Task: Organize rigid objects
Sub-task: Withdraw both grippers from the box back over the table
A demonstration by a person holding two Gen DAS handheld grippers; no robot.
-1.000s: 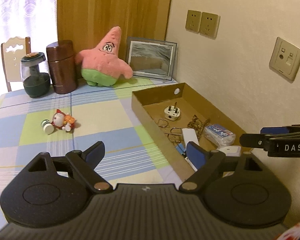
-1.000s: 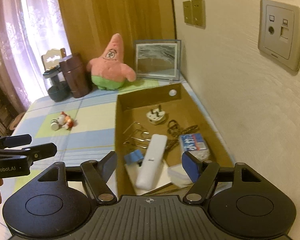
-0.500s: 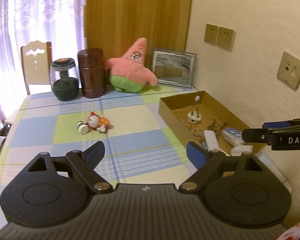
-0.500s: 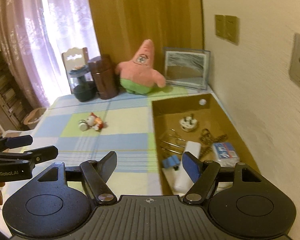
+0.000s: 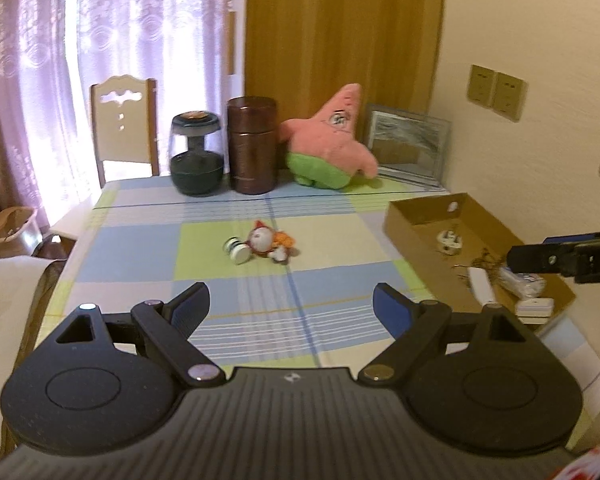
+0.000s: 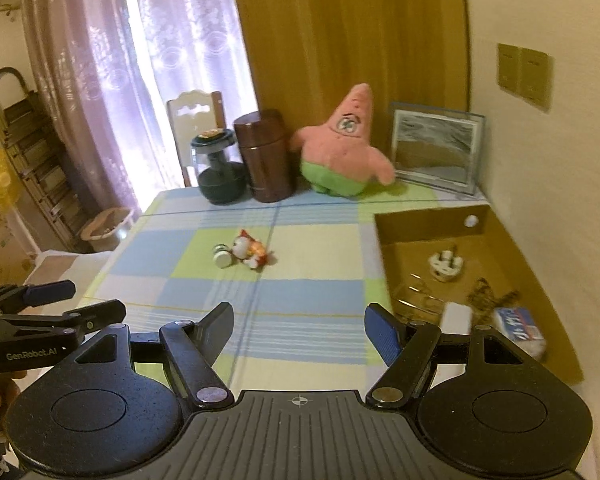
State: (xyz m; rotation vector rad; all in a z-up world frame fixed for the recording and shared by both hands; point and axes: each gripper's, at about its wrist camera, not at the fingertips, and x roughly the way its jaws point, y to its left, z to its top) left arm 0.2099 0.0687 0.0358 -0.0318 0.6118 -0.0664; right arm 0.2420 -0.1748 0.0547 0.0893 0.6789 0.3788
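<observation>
1. At the far left of the table stands a dark green glass jar with a round lid [image 5: 196, 158], touching a tall brown cylindrical canister [image 5: 253, 145] on its right.
2. The left gripper [image 5: 291, 309] hangs above the checked blue, green and cream tablecloth [image 5: 140, 248], its jaws spread wide with nothing between them.
3. Past its fingers, near the middle of the table, a small red-and-white toy figure [image 5: 268, 242] lies on its side, a little white cylinder [image 5: 236, 250] touching it on the left.
4. Behind that, a pink star-shaped plush toy with green shorts [image 5: 332, 148] sits against the wooden panel, just beside a silver-framed picture [image 5: 408, 146].
5. The right gripper [image 6: 299, 330] is likewise released and empty, held over the cloth just left of the box.
6. Along the right wall lies a shallow brown cardboard box [image 6: 424, 224]. Inside it are a white three-pin plug [image 6: 446, 266], thin metal clips [image 6: 418, 294], a tangled chain [image 6: 492, 298], a white bar-shaped object [image 6: 456, 314] and a blue-and-white packet [image 6: 520, 328].
</observation>
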